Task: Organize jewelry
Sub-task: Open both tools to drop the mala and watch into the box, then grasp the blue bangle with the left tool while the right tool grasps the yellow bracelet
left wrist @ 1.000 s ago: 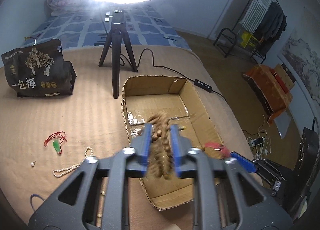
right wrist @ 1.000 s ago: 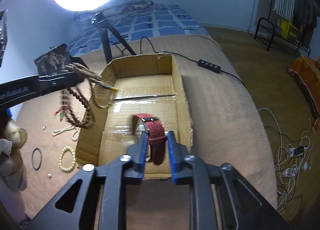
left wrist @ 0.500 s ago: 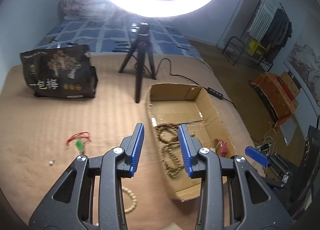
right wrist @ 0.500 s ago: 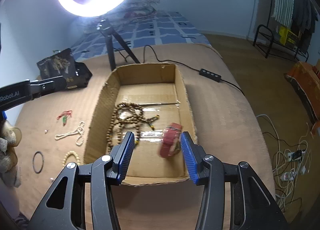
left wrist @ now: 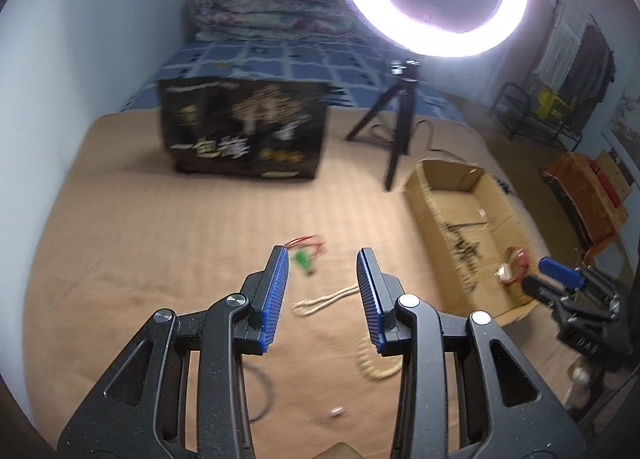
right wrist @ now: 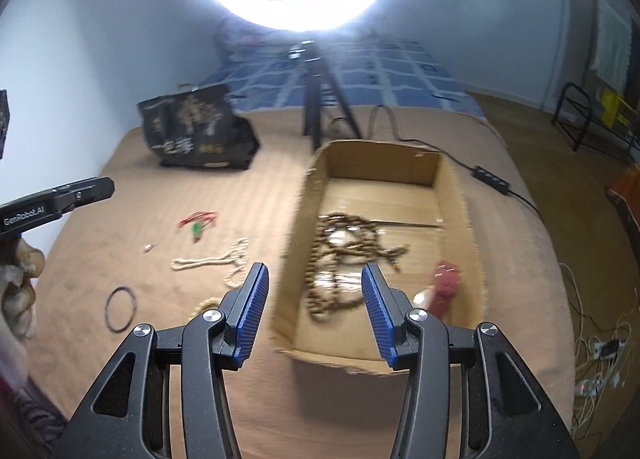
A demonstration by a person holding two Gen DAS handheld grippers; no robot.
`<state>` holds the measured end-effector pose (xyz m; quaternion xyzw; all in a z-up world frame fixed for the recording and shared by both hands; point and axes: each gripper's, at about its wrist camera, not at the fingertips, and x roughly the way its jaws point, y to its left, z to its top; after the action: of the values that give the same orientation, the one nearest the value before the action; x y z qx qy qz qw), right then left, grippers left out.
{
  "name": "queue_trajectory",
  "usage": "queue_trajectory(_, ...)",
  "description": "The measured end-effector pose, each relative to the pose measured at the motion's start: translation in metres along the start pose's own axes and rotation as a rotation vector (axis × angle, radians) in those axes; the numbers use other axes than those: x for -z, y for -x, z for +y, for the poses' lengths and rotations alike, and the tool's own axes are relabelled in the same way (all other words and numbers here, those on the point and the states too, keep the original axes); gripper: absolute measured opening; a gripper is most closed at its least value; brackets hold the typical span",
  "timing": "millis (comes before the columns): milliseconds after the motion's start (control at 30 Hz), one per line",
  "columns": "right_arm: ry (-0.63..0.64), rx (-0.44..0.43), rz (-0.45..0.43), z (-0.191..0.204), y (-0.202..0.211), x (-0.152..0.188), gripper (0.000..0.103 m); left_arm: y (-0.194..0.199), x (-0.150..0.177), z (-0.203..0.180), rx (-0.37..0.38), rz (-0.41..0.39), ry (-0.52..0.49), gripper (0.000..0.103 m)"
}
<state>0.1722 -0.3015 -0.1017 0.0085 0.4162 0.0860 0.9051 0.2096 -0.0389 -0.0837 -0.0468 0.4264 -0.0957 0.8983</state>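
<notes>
A cardboard box lies on the brown blanket; it also shows in the left wrist view. Inside it lie a brown bead necklace and a red watch. On the blanket left of the box lie a green pendant on red cord, a white pearl necklace, a cream bead bracelet, a black ring and a small pearl. My left gripper is open and empty above the pearl necklace. My right gripper is open and empty above the box's near left corner.
A black printed bag stands at the back of the blanket. A ring light on a tripod stands behind the box, with its cable and switch to the right. The floor drops off at the right with cables.
Both grippers dropped their loads into the box and opened: the bead necklace from the left, the red watch from the right. The left gripper then swung left over the loose jewelry.
</notes>
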Motion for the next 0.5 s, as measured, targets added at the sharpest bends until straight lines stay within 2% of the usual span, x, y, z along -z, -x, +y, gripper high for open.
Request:
queue_trajectory(333,0.112,-0.082,0.049,0.056,-0.011,0.016,0.049,0.009,0.039,0.062,-0.054,0.064,0.043,0.035)
queue_trajectory(500,0.163,-0.091,0.114,0.073,-0.032,0.031,0.053,-0.006,0.062,0.085,-0.053,0.145,0.082,0.035)
